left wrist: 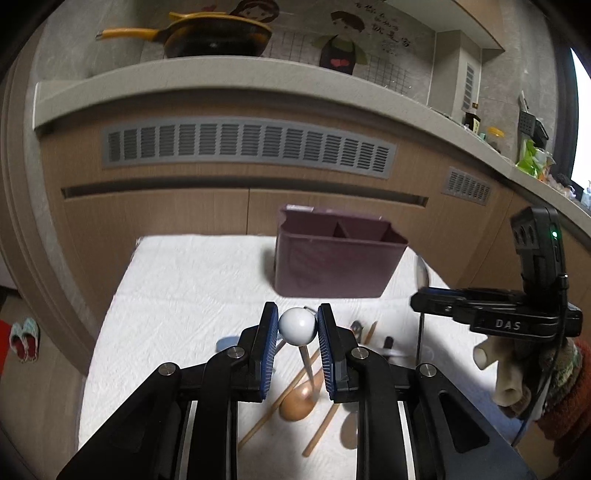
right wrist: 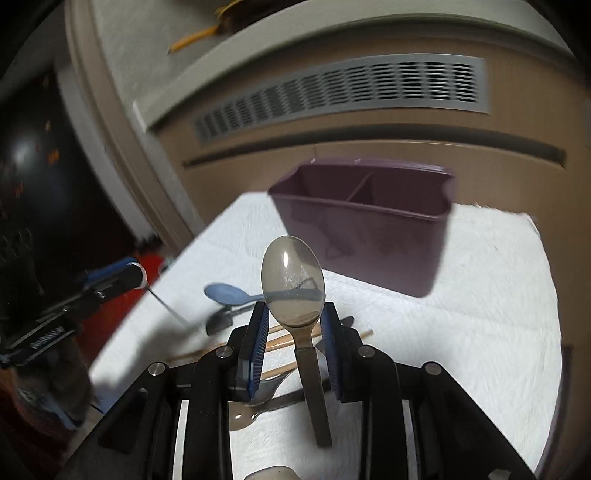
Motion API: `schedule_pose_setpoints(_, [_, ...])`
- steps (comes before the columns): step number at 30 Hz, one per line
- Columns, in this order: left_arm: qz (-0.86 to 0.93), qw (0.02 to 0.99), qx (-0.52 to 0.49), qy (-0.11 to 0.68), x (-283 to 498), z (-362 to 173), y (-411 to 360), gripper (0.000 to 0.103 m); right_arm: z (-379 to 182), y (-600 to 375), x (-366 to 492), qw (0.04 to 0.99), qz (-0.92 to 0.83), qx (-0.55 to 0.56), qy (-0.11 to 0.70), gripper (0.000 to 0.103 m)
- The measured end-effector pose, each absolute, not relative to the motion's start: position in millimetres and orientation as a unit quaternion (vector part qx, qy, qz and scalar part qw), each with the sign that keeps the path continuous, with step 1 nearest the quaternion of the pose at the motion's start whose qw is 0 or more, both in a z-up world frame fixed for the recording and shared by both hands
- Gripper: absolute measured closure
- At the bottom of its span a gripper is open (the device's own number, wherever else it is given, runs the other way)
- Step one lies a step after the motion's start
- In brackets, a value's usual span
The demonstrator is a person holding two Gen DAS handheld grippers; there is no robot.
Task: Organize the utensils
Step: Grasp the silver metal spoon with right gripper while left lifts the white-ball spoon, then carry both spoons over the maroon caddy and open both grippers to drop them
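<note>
My left gripper [left wrist: 297, 328] is shut on the white ball end [left wrist: 297, 326] of a thin utensil and holds it above the white cloth [left wrist: 184, 295]. My right gripper [right wrist: 294, 317] is shut on a metal spoon [right wrist: 292, 275], bowl up, held above the cloth [right wrist: 461, 314]. The purple two-compartment holder [left wrist: 338, 258] stands at the cloth's far side and shows straight ahead in the right wrist view [right wrist: 362, 221]. A wooden spoon [left wrist: 295, 402], chopsticks [left wrist: 325, 424], a blue spoon [right wrist: 225, 293] and other utensils lie on the cloth.
The right gripper [left wrist: 424, 301] shows at the right of the left wrist view; the left gripper [right wrist: 142, 275] shows at the left of the right wrist view. Wooden cabinets [left wrist: 240, 206] with a vent stand behind the table. A pan [left wrist: 218, 35] sits on the counter.
</note>
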State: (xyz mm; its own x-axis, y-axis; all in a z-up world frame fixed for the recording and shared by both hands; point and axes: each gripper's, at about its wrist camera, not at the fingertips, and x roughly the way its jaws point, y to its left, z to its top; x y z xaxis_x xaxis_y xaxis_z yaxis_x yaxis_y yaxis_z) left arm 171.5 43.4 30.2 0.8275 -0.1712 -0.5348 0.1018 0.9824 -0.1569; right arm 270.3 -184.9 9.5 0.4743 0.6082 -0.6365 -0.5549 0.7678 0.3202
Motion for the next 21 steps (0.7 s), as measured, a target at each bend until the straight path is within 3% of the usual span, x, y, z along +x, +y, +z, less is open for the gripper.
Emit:
schedule_pose_setpoints(16, [-0.063,0.959,-0.040,0.272,168,58,27,0.080,41,-227,238,0.897,0.302,0.038,0.321,0.077])
schedule_pose_setpoints(21, [-0.074,0.974,-0.054,0.206,178,113,34,0.081,79,-230,239,0.913,0.297,0.050,0.274,0.077])
